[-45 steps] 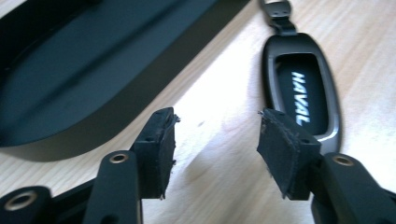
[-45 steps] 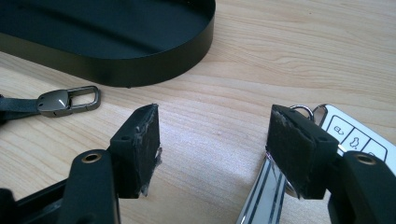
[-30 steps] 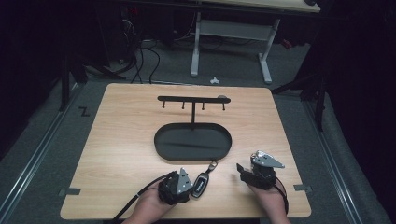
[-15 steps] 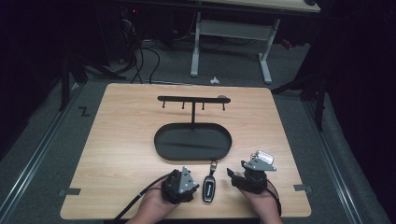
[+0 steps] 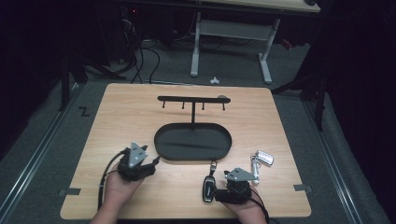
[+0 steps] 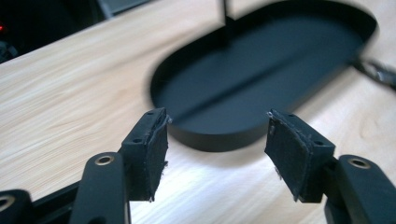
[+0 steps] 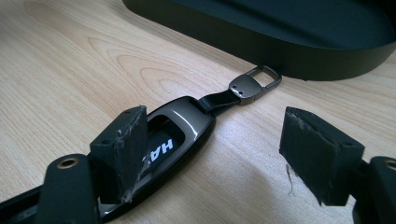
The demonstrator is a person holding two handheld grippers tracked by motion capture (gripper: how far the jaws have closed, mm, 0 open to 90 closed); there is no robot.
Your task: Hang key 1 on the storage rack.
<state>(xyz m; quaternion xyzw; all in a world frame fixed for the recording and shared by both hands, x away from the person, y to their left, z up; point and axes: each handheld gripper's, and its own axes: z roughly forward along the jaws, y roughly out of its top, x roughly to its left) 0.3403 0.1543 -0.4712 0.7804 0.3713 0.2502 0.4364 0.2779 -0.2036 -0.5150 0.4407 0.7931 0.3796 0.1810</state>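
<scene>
The left gripper has moved away from the black key toward the left end of the black tray. Its jaws are wide open and hold nothing. The right gripper has slid over beside the key, jaws open, 1 pad touching it. The key lies flat on the table, near the tray. The right one probably grabs it next.

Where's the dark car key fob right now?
The dark key fob lies on the table's near right in the high view, just left of the right gripper, its clip pointing at the black oval tray.
</scene>
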